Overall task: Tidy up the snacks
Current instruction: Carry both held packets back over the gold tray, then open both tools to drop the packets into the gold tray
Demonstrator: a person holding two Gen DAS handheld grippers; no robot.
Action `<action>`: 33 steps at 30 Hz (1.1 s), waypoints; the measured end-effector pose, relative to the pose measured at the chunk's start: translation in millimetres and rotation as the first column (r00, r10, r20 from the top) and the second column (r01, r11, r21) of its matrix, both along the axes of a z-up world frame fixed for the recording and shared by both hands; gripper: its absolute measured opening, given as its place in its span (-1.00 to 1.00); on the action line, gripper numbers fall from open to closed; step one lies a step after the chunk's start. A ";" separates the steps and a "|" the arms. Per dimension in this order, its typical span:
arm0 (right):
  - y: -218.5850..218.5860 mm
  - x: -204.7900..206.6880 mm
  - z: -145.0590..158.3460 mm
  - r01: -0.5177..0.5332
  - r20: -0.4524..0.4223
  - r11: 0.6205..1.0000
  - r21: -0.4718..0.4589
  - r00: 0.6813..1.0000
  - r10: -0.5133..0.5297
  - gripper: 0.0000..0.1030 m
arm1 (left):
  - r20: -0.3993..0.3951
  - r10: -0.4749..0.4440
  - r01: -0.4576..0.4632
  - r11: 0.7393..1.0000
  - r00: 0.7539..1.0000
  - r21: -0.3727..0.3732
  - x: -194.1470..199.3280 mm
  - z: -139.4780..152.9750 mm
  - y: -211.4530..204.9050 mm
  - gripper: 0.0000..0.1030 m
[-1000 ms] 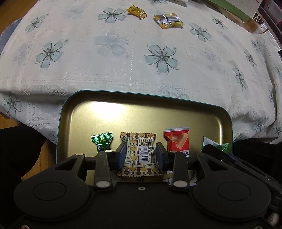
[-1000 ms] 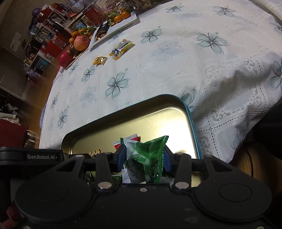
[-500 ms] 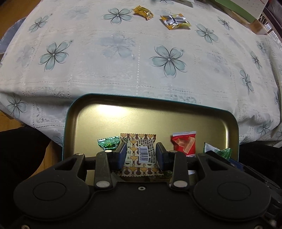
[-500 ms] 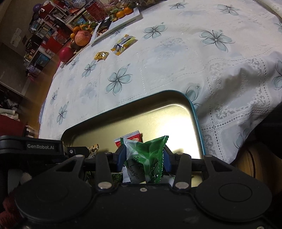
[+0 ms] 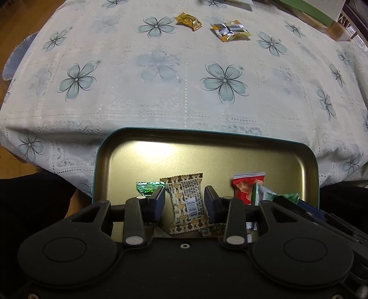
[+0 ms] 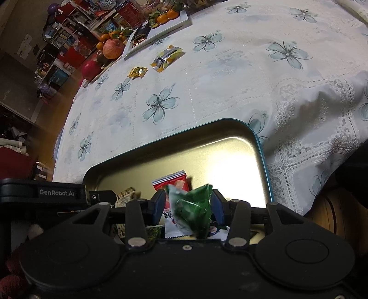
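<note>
Since the earlier frames our left gripper (image 5: 184,199) has just been opening: its jaws now stand clear of the brown patterned packet (image 5: 186,202), which leans between them, tilted, over the gold tin tray (image 5: 230,158). The right gripper (image 6: 188,204) has widened only slightly; the green wrapper (image 6: 192,207) looks blurred and sagging between its pads, and we cannot tell whether they are pressing on it or not.

We judge this to be the release step, both snacks going into the tray beside the red packet (image 5: 246,187) and the small green candy (image 5: 147,187). Two snacks remain well apart on the flowered tablecloth (image 5: 161,92): a gold candy (image 5: 188,20) and a yellow-silver packet (image 5: 230,31). Next we should lift both tools clear without dragging wrappers, then reach across for those.
</note>
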State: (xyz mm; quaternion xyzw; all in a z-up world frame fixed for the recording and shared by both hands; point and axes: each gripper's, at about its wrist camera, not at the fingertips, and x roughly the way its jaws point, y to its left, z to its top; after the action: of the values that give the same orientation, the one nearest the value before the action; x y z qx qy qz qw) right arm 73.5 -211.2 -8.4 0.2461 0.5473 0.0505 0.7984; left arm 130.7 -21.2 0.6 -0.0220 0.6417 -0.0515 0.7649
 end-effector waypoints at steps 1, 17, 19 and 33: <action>0.0 0.4 0.6 -0.002 0.004 1.000 0.006 1.000 0.002 -0.08 | 0.001 -0.001 0.001 1.000 1.000 0.001 -0.1 0.1 -0.3 -0.10; 1.6 0.3 4.2 -0.016 0.014 1.000 0.020 1.000 0.016 0.07 | -0.011 -0.015 0.016 0.999 1.000 0.034 -3.9 3.3 -2.6 -0.11; 1.9 0.1 4.4 -0.019 0.016 1.000 0.020 1.000 0.018 0.08 | -0.011 -0.010 0.010 1.000 1.000 0.028 -3.9 3.9 -1.1 -0.11; 4.2 -1.4 2.7 -0.022 0.010 1.000 0.004 1.000 0.022 0.09 | -0.022 0.004 -0.004 1.000 1.000 -0.005 -6.8 3.5 9.6 -0.11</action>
State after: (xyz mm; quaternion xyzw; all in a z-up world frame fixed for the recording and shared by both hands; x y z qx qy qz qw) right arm 72.1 -207.1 -5.7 0.2414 0.5459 0.0617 0.7999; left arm 123.9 -11.6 4.1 -0.0257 0.6499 -0.0515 0.7578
